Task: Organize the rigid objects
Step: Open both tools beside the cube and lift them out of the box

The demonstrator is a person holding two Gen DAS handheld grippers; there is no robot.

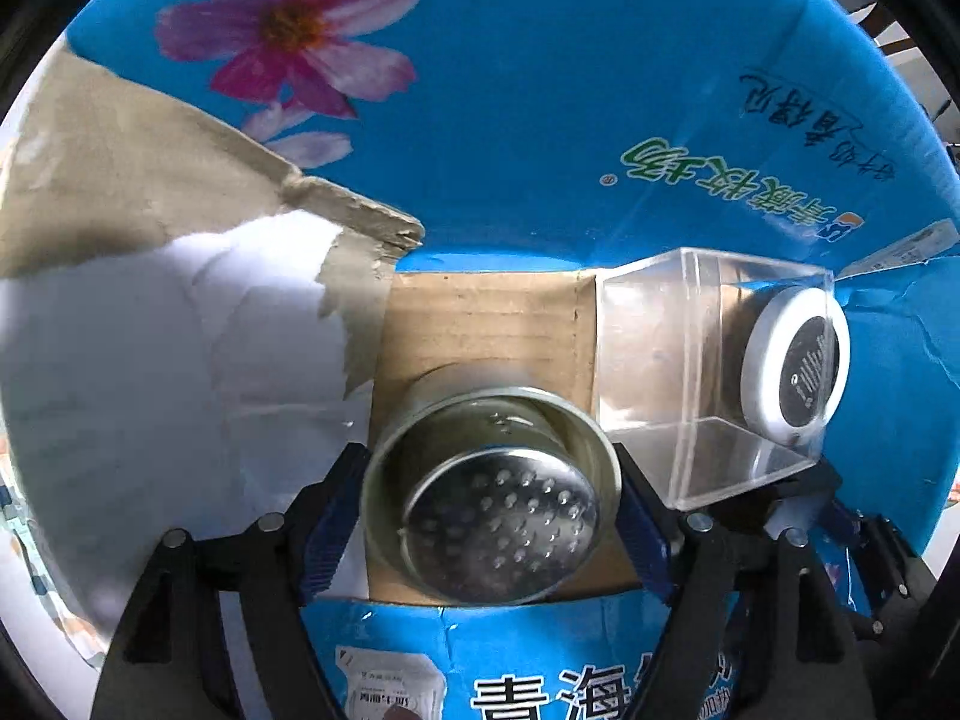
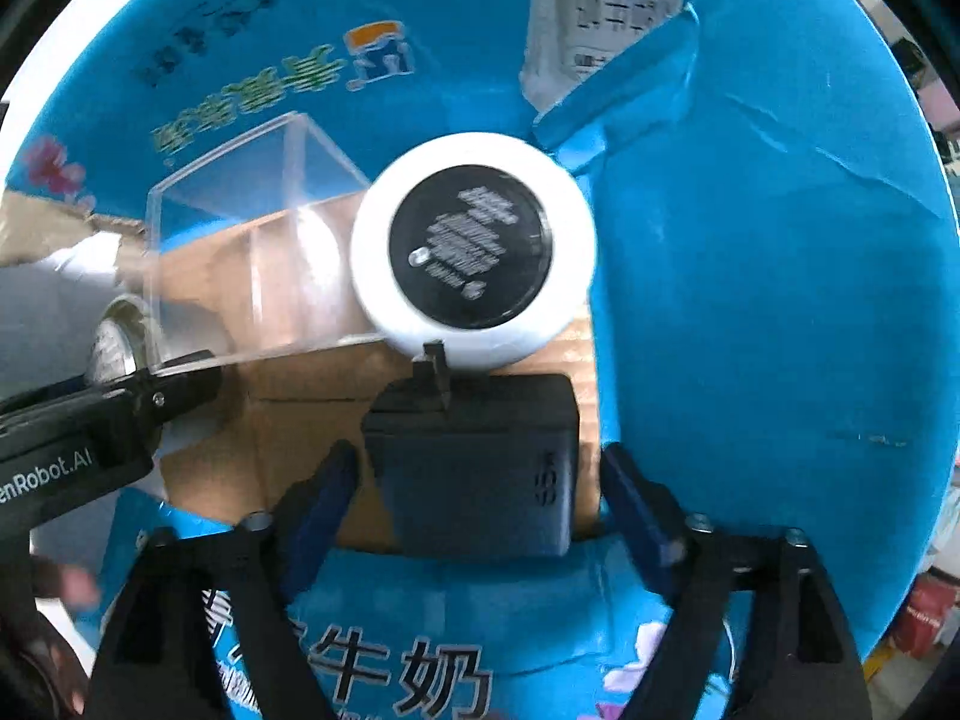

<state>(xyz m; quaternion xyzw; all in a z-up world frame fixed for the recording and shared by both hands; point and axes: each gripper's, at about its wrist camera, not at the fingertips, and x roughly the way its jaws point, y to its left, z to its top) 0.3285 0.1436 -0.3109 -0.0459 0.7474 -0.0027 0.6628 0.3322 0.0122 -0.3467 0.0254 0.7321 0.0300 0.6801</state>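
Both tools point down into a blue printed cardboard box (image 1: pixel 540 90) with its flaps folded out and a bare brown floor. The left tool (image 1: pixel 489 516) straddles a round metal tin (image 1: pixel 492 498) that stands upright on the box floor, its long axis toward the camera; the pads flank the rim closely, and whether they press on it is hard to say — the jaws stand fairly wide. A dimpled metal disc lies inside the tin; what it is cannot be made out. Beside the tin sits a clear plastic box (image 1: pixel 708 372), its walls half lost in glare. The right tool (image 2: pixel 477 489) is spread wide around a dark rectangular case (image 2: pixel 480 468), gaps showing on both sides, nothing gripped. A white round jar (image 2: pixel 474 246) with a black label stands just beyond the case, the label's print too blurred to read.
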